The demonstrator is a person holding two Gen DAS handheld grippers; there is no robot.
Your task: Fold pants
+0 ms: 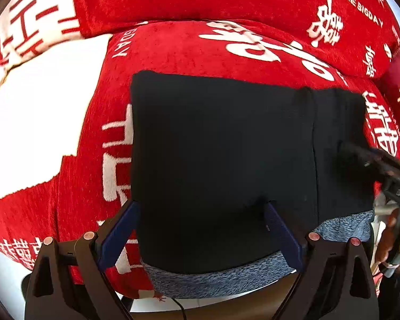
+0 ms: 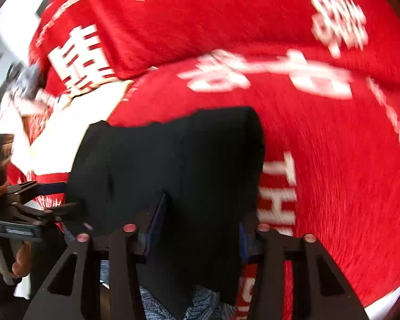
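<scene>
Nearest in the left wrist view, the left gripper [image 1: 201,229] is seen spread wide, its blue pads either side of the near edge of the pants [image 1: 221,146] with nothing pinched. In the right wrist view, the right gripper [image 2: 200,229] is seen partly closed around a hanging fold of the pants [image 2: 173,160]; whether the pads press on it cannot be told. The black pants are laid as a folded rectangle over a grey cloth [image 1: 221,277] on a red blanket [image 1: 200,45]. The fabric is judged soft, light and limp, liable to sag; hold is best taken at the doubled edges and corners.
</scene>
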